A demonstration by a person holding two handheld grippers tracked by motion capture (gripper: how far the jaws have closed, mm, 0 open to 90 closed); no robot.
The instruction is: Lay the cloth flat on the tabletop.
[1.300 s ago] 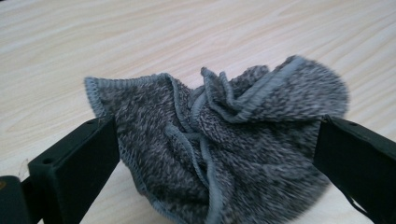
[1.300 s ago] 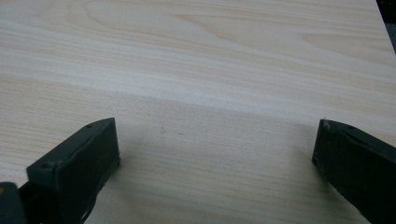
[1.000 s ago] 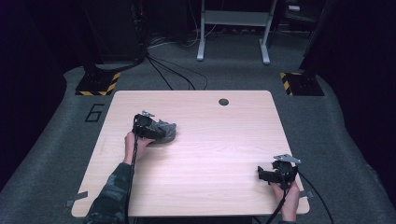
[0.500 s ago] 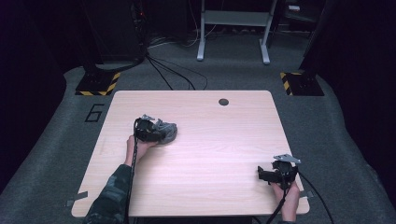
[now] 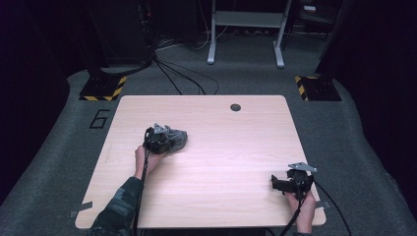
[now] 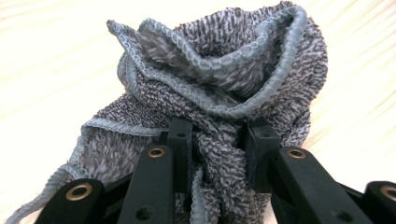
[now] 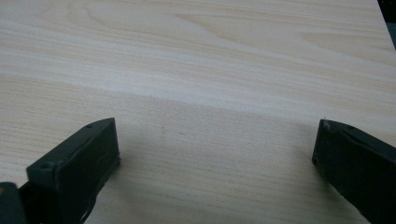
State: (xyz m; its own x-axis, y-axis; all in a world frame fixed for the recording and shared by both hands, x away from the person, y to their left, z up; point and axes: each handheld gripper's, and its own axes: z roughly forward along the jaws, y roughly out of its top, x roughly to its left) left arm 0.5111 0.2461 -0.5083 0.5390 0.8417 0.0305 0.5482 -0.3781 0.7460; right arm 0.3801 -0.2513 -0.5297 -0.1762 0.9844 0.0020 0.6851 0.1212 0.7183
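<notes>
Cloth (image 6: 224,84): grey and white flecked terry, with a pale blue-grey scalloped hem. Table (image 5: 221,162): light wood, fine straight grain, one small dark round hole (image 5: 235,107) near the far edge. Left gripper (image 6: 218,158) and right gripper (image 7: 215,154): black jaws; brass-coloured rivets on the left one. Sleeve (image 5: 120,206): green camouflage. Floor (image 5: 373,162): dark grey carpet, with yellow-and-black striped patches (image 5: 103,91).

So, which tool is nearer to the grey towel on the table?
Left. The left tool pinches a fold of the grey towel, its jaws having just been closing. The right tool stands open over bare wood, far across the table.
</notes>
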